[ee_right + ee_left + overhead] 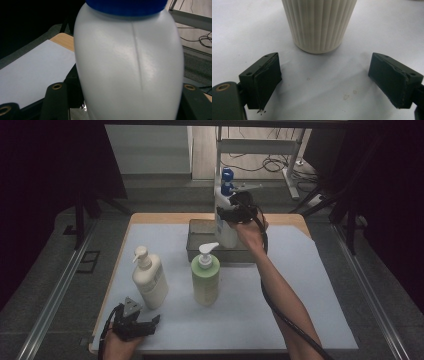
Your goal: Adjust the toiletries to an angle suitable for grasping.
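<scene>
White bottle (pixel 130 65) clenched between the right gripper (pixel 235 212) jaws, to be kept upright over the tray (pixel 200 240); left gripper (pixel 332 80) jaws released.

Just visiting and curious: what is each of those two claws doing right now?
Left gripper: open, empty, facing the cream bottle.
Right gripper: closed on the white bottle with the blue cap.

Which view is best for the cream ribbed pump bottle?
High view: the cream ribbed pump bottle shows whole, pump included, upright near the left tongs. The left gripper view gives just its ribbed base, ahead of the open jaws.
</scene>
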A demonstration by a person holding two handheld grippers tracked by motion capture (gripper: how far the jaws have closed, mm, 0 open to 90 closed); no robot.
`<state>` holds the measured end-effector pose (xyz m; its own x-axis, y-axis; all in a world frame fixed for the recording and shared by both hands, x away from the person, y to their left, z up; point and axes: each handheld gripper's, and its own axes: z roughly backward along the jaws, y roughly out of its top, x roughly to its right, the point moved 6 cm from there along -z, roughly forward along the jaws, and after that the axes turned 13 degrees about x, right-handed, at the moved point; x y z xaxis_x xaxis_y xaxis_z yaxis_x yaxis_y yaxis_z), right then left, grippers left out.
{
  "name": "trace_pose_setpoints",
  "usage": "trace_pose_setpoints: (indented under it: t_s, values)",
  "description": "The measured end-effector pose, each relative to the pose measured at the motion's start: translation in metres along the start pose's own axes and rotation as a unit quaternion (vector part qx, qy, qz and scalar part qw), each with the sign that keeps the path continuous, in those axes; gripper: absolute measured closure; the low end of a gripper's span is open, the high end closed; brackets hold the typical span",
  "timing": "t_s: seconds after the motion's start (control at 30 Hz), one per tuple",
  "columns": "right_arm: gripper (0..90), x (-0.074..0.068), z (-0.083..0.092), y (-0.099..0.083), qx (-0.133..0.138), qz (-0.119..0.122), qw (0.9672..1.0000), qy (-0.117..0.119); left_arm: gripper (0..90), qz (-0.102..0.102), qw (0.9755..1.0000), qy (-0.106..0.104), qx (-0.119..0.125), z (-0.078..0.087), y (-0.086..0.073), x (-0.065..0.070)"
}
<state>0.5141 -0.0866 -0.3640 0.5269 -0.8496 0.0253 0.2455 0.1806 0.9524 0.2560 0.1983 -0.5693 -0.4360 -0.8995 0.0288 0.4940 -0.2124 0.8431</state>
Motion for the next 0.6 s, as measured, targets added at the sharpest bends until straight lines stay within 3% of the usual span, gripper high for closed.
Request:
trace_pose_setpoints:
  t_s: [0.27, 0.6]
  values:
    - [39.7, -0.005, -0.014, -0.015, -0.010, 0.004, 0.9999, -0.001, 10.7, -0.001, 1.0000, -0.001, -0.001, 0.000, 0.000, 0.000]
    - [39.6, -0.009, -0.017, -0.029, -0.023, -0.002, 0.9997, 0.008, 10.7, -0.001, 1.0000, -0.001, -0.001, 0.000, 0.000, 0.000]
